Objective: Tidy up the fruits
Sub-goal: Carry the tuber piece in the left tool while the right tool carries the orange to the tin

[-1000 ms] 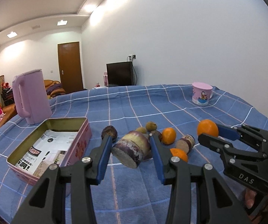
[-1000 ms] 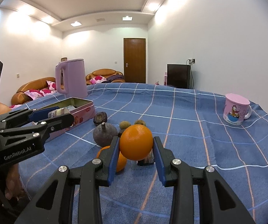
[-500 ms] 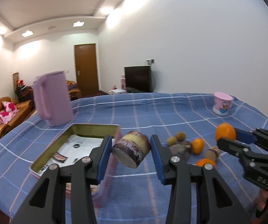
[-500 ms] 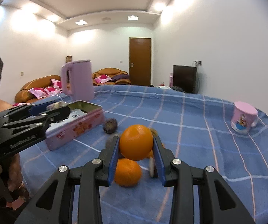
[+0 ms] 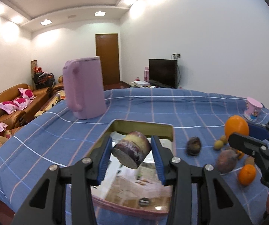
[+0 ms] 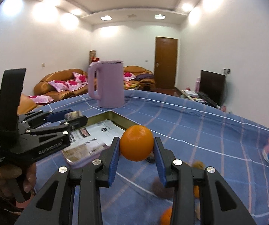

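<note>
My left gripper point(image 5: 132, 150) is shut on a purple sugarcane chunk point(image 5: 131, 151) and holds it above the pink tin box point(image 5: 143, 127), whose bottom is lined with printed paper. My right gripper point(image 6: 136, 149) is shut on an orange point(image 6: 136, 142) and holds it just right of the tin box point(image 6: 104, 117); it also shows at the right of the left wrist view point(image 5: 236, 128). Several fruits lie on the blue cloth right of the box: a dark fruit point(image 5: 193, 145), a brown fruit point(image 5: 226, 160), a small orange point(image 5: 246, 174).
A lilac kettle point(image 5: 84, 91) stands behind the box. A pink cartoon mug point(image 5: 253, 109) stands at the far right. The blue checked tablecloth point(image 5: 153, 105) covers the table. Sofas, a door and a television are beyond it.
Both grippers have moved left with their loads. The sugarcane chunk is now over the tin box, and the orange has come up beside the box, away from the fruit pile.
</note>
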The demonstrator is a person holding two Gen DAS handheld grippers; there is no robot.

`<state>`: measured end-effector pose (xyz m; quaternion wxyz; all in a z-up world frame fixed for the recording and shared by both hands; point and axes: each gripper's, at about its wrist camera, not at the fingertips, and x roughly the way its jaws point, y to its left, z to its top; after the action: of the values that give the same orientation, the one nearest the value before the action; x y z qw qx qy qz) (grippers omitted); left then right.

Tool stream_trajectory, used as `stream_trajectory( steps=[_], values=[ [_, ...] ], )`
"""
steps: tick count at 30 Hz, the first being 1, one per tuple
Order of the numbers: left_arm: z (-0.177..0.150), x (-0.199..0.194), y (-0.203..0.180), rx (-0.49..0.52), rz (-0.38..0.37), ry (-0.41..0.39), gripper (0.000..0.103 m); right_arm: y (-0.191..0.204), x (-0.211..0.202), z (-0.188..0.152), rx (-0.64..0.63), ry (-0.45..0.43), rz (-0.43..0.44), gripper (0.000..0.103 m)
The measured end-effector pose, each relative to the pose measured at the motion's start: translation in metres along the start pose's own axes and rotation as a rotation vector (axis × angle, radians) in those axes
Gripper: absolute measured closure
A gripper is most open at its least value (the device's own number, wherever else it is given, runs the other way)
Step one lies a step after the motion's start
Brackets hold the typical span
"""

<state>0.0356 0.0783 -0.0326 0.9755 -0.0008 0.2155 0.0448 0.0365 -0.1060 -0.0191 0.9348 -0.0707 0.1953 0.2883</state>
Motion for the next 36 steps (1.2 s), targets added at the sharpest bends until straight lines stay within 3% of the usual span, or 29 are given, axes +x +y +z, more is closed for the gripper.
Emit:
stream_trajectory(
  steps=[19, 36],
  values=[
    [0.003, 0.044, 0.035, 0.000, 0.039, 0.100, 0.059, 0.039, 0.082, 0.014, -0.044, 0.109, 0.087, 0.065],
    [-0.002, 0.060, 0.041, 0.015, 0.051, 0.159, 0.059, 0.052, 0.101, 0.009, -0.064, 0.172, 0.102, 0.065]
  ],
)
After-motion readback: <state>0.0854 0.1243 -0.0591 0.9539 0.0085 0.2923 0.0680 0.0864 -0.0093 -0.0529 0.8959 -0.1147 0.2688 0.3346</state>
